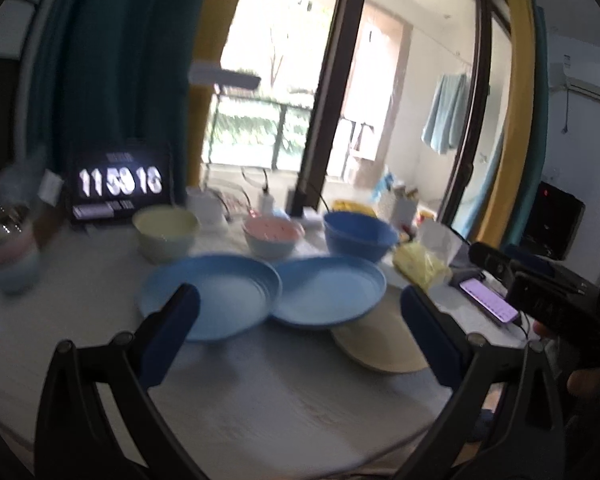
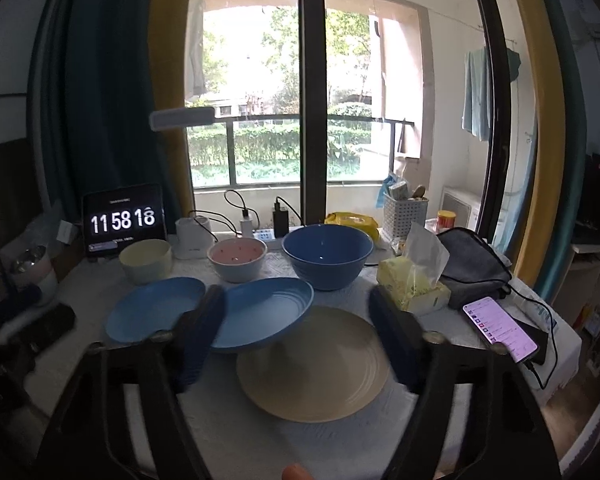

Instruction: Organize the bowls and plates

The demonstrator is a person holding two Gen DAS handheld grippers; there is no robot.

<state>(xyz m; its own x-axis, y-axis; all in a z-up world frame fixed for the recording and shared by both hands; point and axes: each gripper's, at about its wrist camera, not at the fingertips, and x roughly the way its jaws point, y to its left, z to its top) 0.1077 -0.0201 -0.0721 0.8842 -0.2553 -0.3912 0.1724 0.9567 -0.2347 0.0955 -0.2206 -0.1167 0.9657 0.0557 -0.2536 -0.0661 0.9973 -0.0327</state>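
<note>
Two blue plates (image 2: 152, 312) (image 2: 260, 312) lie side by side on the white table (image 2: 260, 440). The right one rests tilted on the rim of a cream plate (image 2: 312, 368). Behind them stand a pale yellow bowl (image 2: 146, 260), a pink-lined bowl (image 2: 238, 258) and a large blue bowl (image 2: 326, 254). My right gripper (image 2: 296, 300) hovers open over the cream plate and the tilted blue plate, its pads touching nothing. My left gripper (image 1: 300, 296) is open too, in front of both blue plates (image 1: 212, 300) (image 1: 328, 296), holding nothing. The cream plate (image 1: 376, 348) shows at its right finger.
A tablet clock (image 2: 124, 220) stands at the back left, with stacked cups (image 2: 32, 272) near the left edge. On the right are a yellow tissue pack (image 2: 412, 284), a grey pouch (image 2: 472, 268) and a lit phone (image 2: 500, 330) on a cable. Chargers and a white basket (image 2: 404, 216) line the window.
</note>
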